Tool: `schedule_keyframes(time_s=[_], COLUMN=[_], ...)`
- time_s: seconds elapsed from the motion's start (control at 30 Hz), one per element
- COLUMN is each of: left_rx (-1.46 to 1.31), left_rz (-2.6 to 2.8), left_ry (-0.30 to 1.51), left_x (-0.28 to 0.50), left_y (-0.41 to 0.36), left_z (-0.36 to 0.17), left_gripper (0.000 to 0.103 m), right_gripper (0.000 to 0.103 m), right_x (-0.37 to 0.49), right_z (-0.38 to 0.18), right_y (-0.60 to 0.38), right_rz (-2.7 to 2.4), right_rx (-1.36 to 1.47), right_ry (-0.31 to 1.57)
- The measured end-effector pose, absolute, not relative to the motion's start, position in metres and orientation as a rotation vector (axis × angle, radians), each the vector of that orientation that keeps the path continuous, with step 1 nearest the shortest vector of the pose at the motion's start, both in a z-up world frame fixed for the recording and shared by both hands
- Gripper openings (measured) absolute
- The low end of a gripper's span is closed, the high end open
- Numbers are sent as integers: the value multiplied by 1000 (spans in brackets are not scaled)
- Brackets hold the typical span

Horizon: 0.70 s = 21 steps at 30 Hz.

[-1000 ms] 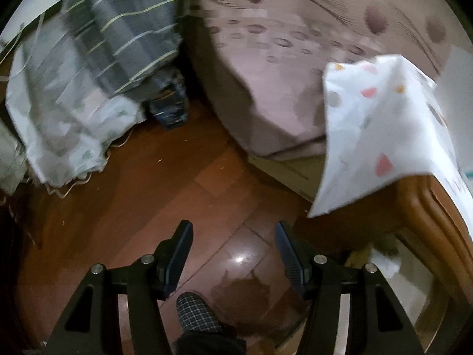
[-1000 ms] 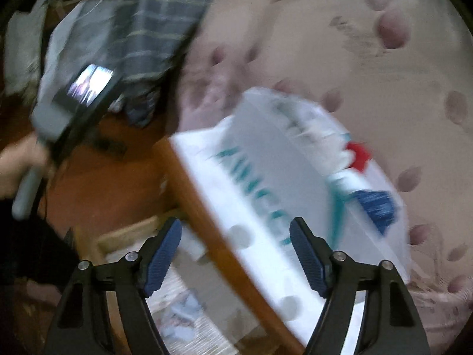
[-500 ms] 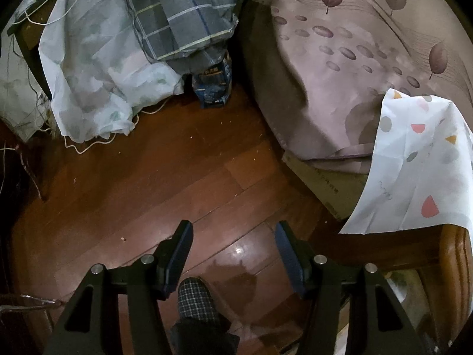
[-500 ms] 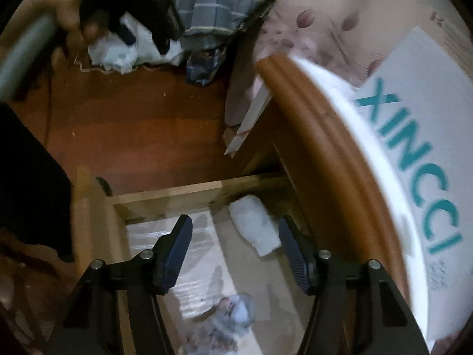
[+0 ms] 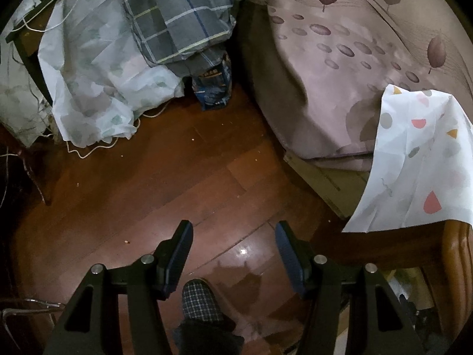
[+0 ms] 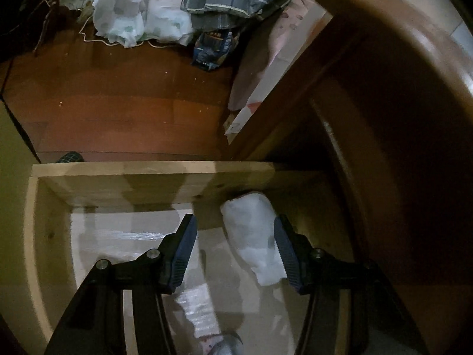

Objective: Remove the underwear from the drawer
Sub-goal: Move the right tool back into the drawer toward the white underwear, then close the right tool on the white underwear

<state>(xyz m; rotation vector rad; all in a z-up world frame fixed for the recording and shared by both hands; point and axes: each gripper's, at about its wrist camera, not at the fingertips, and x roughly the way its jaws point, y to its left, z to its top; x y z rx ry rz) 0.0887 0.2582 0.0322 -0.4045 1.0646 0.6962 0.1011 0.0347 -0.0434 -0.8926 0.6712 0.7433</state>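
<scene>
Inside the open drawer (image 6: 118, 189), white rolled underwear (image 6: 254, 236) lies by the far wall. Right hand-held gripper (image 6: 233, 248) straddles it, jaws closing, not yet pinching. Left hand-held gripper (image 5: 233, 254) hangs half-open and empty over the floor (image 5: 147, 183), clear of the reach.

Floor (image 5: 153, 183) red-brown wood; bedspread (image 5: 354, 59) mauve, leaf-printed; cloth (image 5: 419, 162) at 3 o'clock white, pastel-spotted; blanket (image 5: 183, 14) at 12 grey plaid; drawer (image 6: 118, 183) pale wood; underwear (image 6: 254, 236) white.

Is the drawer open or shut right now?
Open: the drawer is pulled out, its floor and a white roll inside exposed.
</scene>
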Motion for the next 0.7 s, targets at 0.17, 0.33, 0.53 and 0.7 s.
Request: schedule_keyframes(time_s=[0.17, 0.33, 0.53, 0.7], left_rx=[-379, -347, -345, -340], left_rz=[683, 667, 671, 665], left_ry=[1079, 1080, 1078, 1081], left_x=[92, 96, 95, 96], left_y=[252, 246, 246, 244], left_z=[30, 31, 31, 32], left_gripper=[59, 59, 59, 59], right_gripper=[50, 53, 66, 70], right_x=[112, 117, 121, 130], right_z=[-59, -69, -81, -88], right_y=[35, 37, 35, 32], right_rz=[756, 770, 712, 664], right_rx=[-913, -938, -954, -935], right_ry=[662, 619, 559, 544])
